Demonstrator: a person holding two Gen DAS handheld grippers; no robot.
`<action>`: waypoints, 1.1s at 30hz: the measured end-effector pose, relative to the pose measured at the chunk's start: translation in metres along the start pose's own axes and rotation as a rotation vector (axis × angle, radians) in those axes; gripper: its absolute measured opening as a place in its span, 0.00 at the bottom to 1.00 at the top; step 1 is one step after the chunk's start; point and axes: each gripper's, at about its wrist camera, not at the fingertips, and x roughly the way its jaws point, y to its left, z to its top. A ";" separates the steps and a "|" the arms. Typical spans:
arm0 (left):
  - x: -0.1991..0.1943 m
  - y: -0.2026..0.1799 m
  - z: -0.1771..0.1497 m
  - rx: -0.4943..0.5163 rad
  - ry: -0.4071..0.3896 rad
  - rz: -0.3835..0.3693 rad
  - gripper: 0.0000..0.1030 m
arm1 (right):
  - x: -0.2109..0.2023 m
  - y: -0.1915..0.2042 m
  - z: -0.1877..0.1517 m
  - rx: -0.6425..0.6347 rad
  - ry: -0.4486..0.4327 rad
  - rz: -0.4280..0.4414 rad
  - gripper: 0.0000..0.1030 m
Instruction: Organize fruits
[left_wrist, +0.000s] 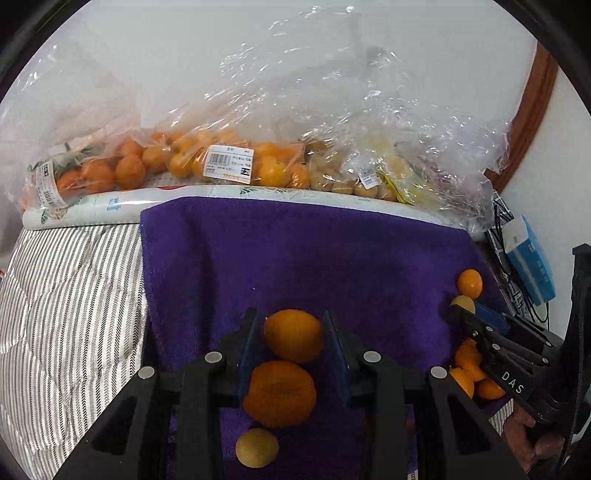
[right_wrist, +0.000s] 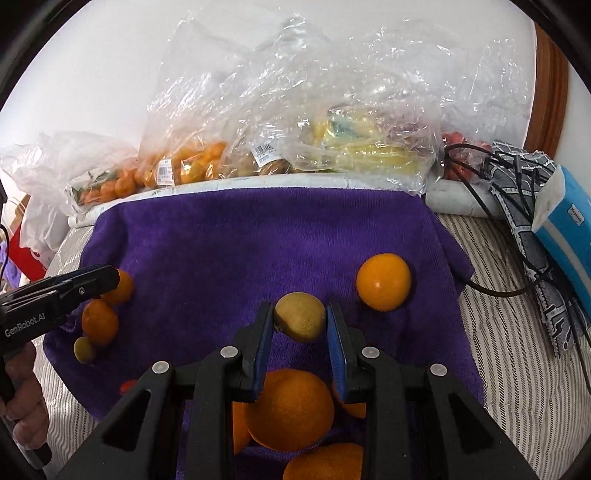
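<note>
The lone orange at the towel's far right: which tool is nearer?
Right. The right tool, shut on a yellow-green fruit, sits just beside the lone orange. The left tool is across the purple towel at its opposite edge, among other oranges.

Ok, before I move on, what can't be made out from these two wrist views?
- Left wrist view: the loose oranges at right are partly hidden behind the right tool.
- Right wrist view: the bottom orange is cut off by the frame edge.
- Both views: bag labels are too small to read, and crinkled plastic blurs the yellow fruit.
</note>
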 end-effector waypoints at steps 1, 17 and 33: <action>0.000 -0.001 0.000 0.003 0.002 -0.001 0.32 | 0.000 0.000 0.000 -0.002 0.000 0.001 0.28; -0.015 -0.006 -0.004 0.020 -0.013 -0.032 0.37 | -0.009 0.004 0.002 -0.014 -0.003 0.003 0.34; -0.114 -0.035 -0.024 0.064 -0.122 0.010 0.49 | -0.128 0.010 0.004 0.060 -0.130 -0.068 0.63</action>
